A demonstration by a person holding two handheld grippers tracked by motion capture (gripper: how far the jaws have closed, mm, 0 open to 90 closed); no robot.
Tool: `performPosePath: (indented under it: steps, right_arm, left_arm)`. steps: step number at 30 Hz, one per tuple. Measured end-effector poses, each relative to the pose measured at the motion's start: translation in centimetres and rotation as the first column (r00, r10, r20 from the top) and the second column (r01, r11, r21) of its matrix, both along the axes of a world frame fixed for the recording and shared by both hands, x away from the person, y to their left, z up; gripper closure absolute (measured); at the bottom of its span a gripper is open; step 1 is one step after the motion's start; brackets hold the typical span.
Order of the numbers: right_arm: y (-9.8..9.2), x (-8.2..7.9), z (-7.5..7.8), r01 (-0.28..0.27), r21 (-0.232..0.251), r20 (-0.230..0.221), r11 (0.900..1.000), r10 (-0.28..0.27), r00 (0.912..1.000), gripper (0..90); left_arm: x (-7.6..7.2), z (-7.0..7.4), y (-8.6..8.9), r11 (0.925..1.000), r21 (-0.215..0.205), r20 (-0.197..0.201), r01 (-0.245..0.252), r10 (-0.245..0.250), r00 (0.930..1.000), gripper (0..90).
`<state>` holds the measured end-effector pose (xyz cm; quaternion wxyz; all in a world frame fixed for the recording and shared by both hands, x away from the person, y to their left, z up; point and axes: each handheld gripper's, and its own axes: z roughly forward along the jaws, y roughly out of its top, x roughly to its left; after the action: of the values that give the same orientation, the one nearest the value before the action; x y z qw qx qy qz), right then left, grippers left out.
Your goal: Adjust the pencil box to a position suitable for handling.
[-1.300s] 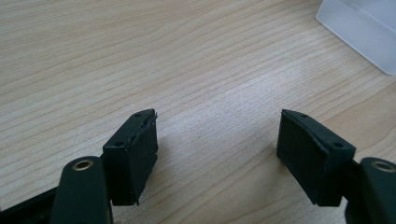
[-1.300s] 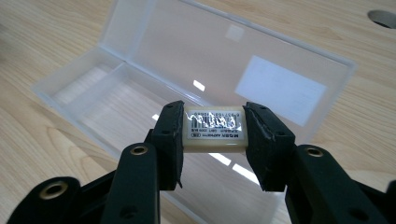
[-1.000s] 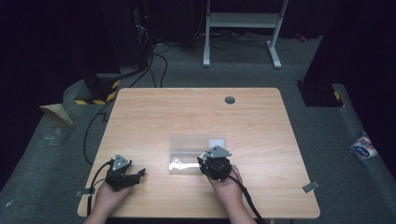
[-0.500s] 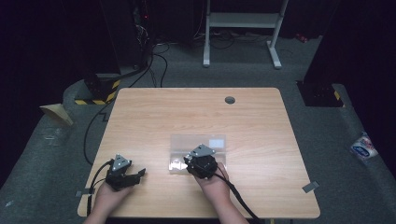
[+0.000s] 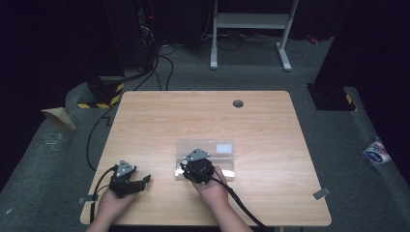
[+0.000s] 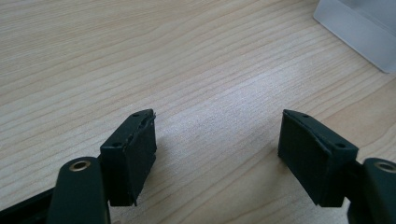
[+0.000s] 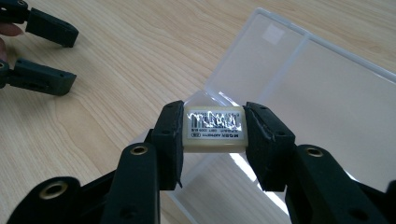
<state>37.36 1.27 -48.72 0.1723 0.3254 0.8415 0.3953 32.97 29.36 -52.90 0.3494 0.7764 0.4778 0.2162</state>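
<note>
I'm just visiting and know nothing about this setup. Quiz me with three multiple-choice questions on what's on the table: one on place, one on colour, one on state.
1. Where is the clear plastic box?
A. far left corner
B. by the right hand-held gripper
C. on the floor

2. What colour is the small block in that gripper?
A. cream
B. red
C. blue

3. How is the left hand-held gripper?
A. shut on a block
B. open, holding nothing
C. shut on the box

Answers: 1 B, the box lies at that gripper; 2 A, pale cream with a label; 3 B, bare table between its jaws.

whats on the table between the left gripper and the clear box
Nothing: bare wooden table lies between the left gripper and the clear plastic box, as the high view shows.
</note>
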Motion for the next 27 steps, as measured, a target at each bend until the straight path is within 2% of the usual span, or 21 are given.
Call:
performPosePath:
  steps: [14,27]
  right_arm:
    - [1.6,0.5,-1.1,-0.032,-0.017,-0.030,0.999,0.032,0.9990,58.6]
    - [1.9,0.7,-1.6,-0.041,-0.043,-0.041,0.998,0.040,0.9984,58.4]
  left_arm:
    - [0.0,0.0,0.0,1.0000,0.000,0.000,0.002,-0.002,1.0000,27.8]
    - [0.0,0.0,0.0,1.0000,0.000,0.000,0.002,-0.002,1.0000,27.7]
